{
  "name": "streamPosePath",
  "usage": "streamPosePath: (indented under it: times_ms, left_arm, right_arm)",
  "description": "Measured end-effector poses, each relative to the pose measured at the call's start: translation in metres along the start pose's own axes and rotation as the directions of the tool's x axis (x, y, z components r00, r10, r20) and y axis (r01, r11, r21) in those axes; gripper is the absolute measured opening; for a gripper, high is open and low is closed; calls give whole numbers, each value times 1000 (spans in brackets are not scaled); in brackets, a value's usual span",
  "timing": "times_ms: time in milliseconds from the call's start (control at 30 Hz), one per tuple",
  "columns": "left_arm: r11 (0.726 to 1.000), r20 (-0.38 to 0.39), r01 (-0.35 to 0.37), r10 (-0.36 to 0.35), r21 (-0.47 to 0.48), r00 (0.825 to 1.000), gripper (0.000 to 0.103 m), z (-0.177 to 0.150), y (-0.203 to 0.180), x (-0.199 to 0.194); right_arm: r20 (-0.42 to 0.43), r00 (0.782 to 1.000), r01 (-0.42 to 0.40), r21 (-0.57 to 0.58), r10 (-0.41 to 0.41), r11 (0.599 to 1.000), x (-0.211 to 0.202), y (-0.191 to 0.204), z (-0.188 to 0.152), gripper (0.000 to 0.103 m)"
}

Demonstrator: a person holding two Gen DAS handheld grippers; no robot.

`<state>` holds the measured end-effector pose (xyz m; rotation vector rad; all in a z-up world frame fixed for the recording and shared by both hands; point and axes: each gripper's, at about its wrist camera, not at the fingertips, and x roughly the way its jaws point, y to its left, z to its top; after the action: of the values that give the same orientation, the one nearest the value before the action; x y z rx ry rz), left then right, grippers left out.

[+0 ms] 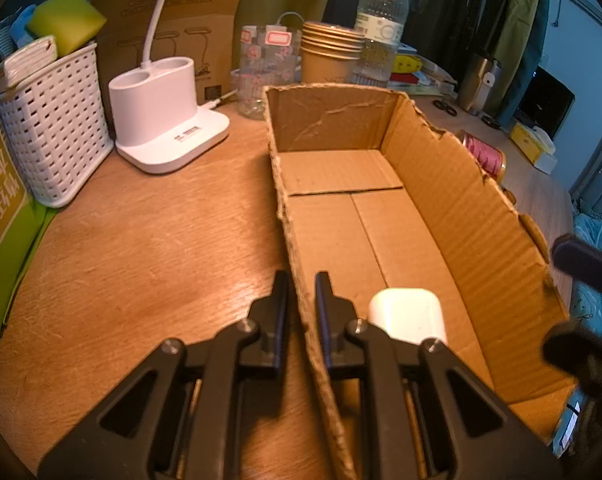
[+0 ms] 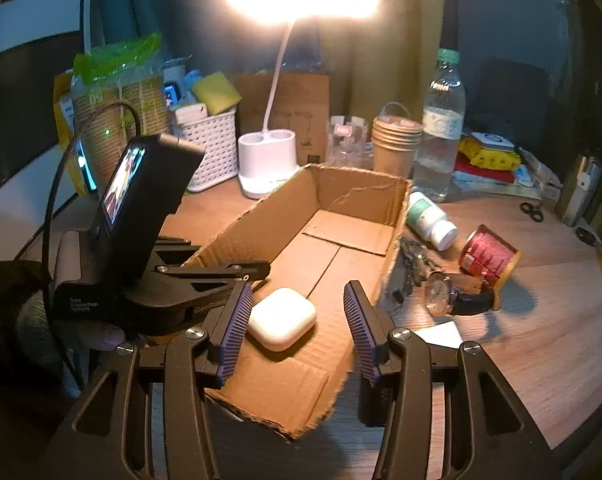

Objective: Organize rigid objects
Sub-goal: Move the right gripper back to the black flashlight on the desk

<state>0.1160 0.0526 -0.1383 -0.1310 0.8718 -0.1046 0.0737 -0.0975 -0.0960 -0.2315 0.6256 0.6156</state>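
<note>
A low open cardboard box (image 1: pixel 461 216) (image 2: pixel 261 224) lies on the wooden desk. A white earbuds case (image 1: pixel 407 314) (image 2: pixel 281 318) rests on the box floor near its front end. My left gripper (image 1: pixel 301 292) is shut on the box's left wall; it also shows in the right wrist view (image 2: pixel 237 272). My right gripper (image 2: pixel 297 320) is open, hovering over the case with nothing in it. To the right of the box lie a white pill bottle (image 2: pixel 431 220), a red can (image 2: pixel 487 256) (image 1: pixel 485 154), a wristwatch (image 2: pixel 457 292) and a bunch of keys (image 2: pixel 411 264).
At the back stand a white basket (image 1: pixel 53 128) (image 2: pixel 213 144), a lit desk lamp with its white base (image 1: pixel 169 120) (image 2: pixel 267 160), a glass jar (image 1: pixel 265 68), stacked paper cups (image 1: pixel 329 56) (image 2: pixel 395 140) and a water bottle (image 1: pixel 381 28) (image 2: pixel 439 128). A white card (image 2: pixel 441 334) lies near my right finger.
</note>
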Motion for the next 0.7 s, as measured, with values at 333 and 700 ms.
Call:
streamPosePath:
  times_ms: [333,700]
  left_arm:
    - [1000,0,0,0,1,1000,14,0,1,0]
    - [1000,0,0,0,1,1000,14,0,0,1]
  right_arm:
    - [46,998,46,53,-48,998,-19,-26,-2,51]
    - [56,990,122,125,-129,985,-22,-58,-7,51]
